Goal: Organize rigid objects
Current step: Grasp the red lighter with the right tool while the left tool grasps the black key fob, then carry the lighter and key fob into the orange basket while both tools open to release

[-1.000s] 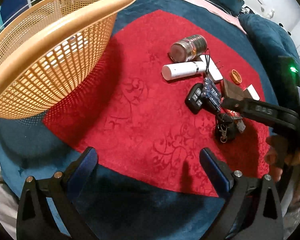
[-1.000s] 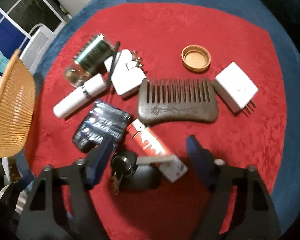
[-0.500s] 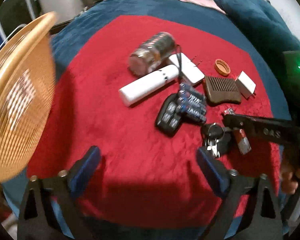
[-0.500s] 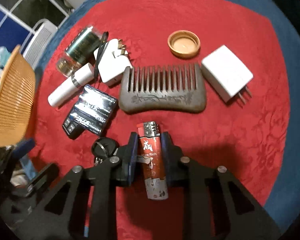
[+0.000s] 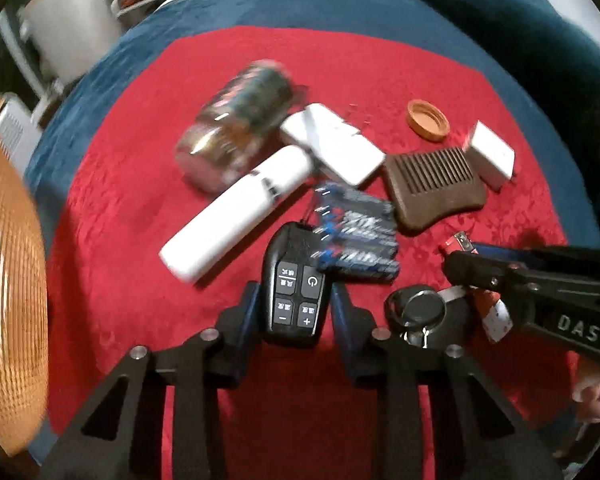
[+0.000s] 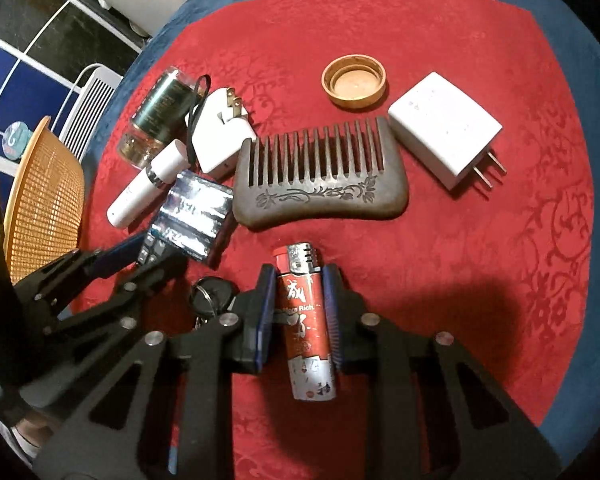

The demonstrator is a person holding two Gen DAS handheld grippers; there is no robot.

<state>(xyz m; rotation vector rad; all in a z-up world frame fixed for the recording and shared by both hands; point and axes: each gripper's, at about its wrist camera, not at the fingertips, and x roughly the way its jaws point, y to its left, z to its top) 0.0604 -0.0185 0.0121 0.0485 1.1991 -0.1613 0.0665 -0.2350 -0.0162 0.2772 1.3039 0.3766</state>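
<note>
The black remote (image 5: 290, 256) with four buttons lies on the red cloth (image 5: 140, 200). My left gripper (image 5: 295, 308) points down over it, its jaws closing, with the pads against the remote's two sides. In the right wrist view, my right gripper (image 6: 300, 292) is shut on the red lighter (image 6: 304, 320), which lies lengthwise between the pads. A bunch of keys (image 6: 212, 296) sits between the two grippers. The left gripper (image 6: 140, 256) also shows at the left of that view.
On the cloth lie a dark wooden comb (image 6: 320, 184), a battery pack (image 6: 196, 216), a white tube (image 6: 144, 188), a jar (image 6: 156, 120), a white charger (image 6: 220, 136), a white plug adapter (image 6: 444, 128) and an orange lid (image 6: 354, 82). An orange mesh basket (image 6: 44, 200) stands at the far left.
My left gripper swung from the basket over to the objects and closed around the black remote. My right gripper closed on the red lighter and has since held still.
</note>
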